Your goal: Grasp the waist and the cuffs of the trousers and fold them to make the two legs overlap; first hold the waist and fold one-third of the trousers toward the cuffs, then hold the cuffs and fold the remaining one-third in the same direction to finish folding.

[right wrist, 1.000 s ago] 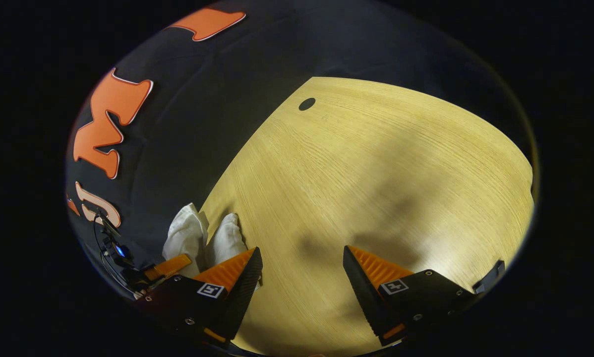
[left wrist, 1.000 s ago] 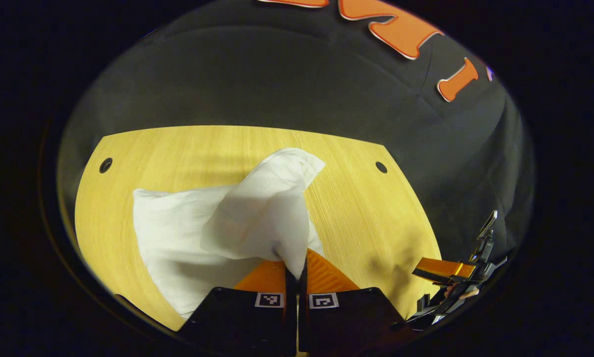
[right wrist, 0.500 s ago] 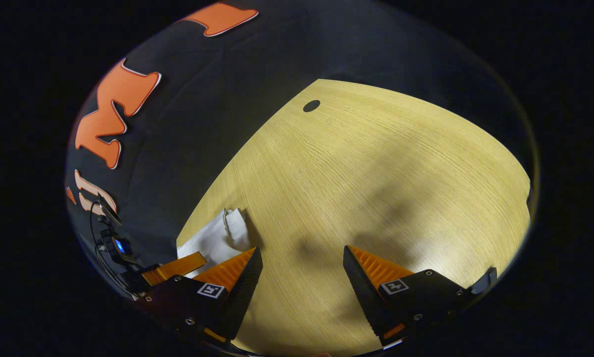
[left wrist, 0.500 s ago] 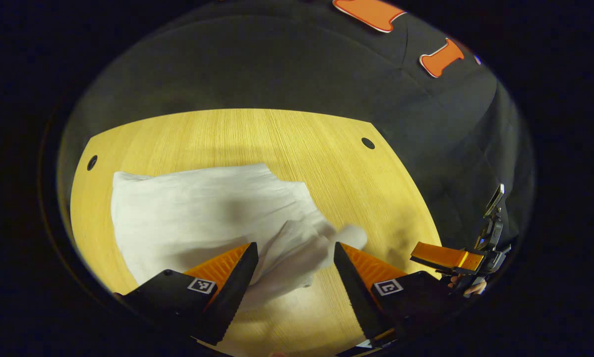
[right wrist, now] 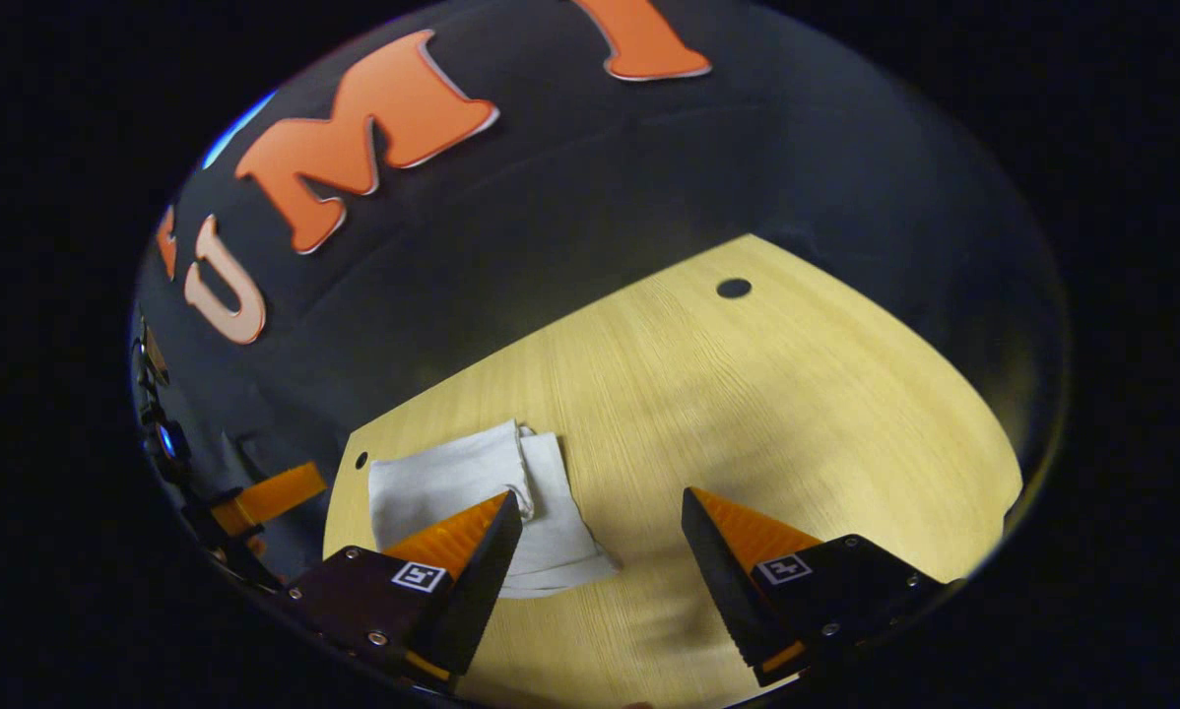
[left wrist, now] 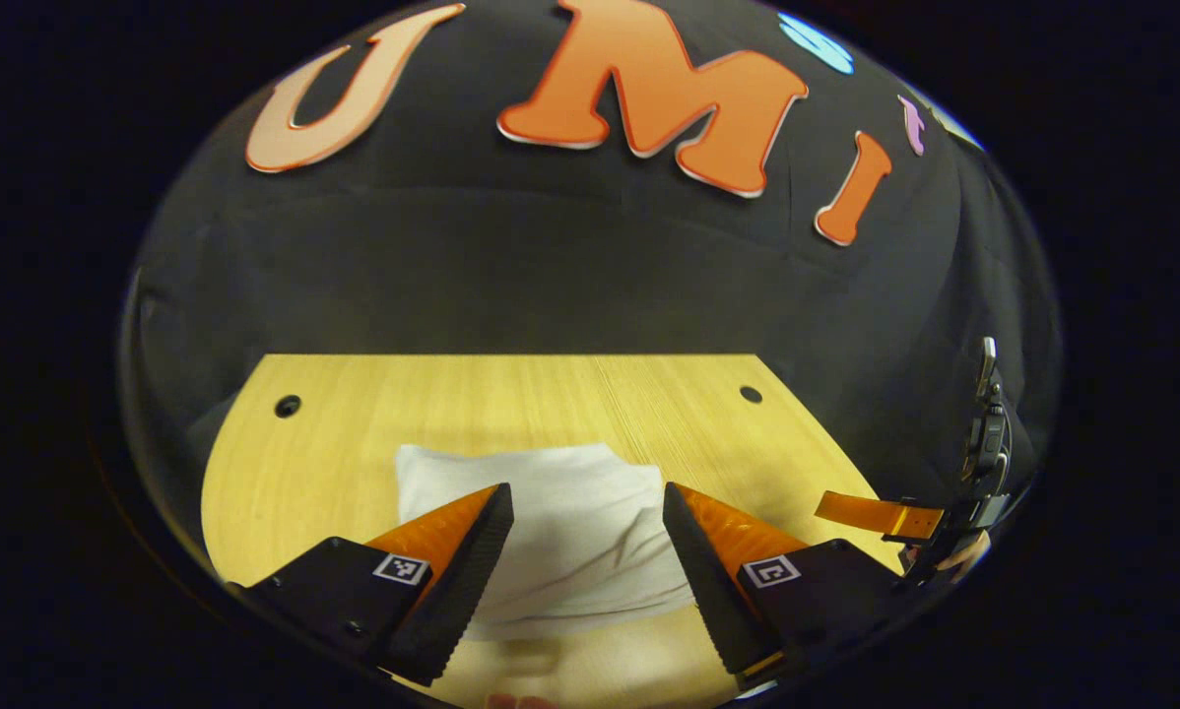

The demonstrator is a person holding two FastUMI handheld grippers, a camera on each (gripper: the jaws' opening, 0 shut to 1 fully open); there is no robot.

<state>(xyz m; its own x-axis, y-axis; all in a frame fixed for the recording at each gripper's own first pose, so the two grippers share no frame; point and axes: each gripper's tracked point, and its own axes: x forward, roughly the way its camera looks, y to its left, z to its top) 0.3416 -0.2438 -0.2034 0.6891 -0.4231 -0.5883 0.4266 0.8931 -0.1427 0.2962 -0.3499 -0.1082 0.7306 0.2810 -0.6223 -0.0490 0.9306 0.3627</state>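
The white trousers [left wrist: 570, 532] lie folded into a compact flat stack on the wooden table [left wrist: 354, 423]. My left gripper [left wrist: 586, 551] hovers open above the stack's near side, nothing between its fingers. In the right gripper view the same folded trousers [right wrist: 472, 492] sit at the lower left, layered edges showing on their right side. My right gripper [right wrist: 602, 551] is open over bare wood to the right of the stack. The right gripper [left wrist: 881, 514] appears far right in the left gripper view, a hand behind it. The left gripper [right wrist: 265, 495] shows at the left edge of the right gripper view.
The table has small round holes near its far corners [left wrist: 288, 405] [left wrist: 751, 394] [right wrist: 733, 288]. The black cloth wall stands right behind the table's far edge. Bare wood stretches to the right of the trousers [right wrist: 797, 414].
The left gripper let go of the trousers' end, which dropped onto the stack. Both grippers then pulled back and tilted up, so the folded stack looks smaller and farther.
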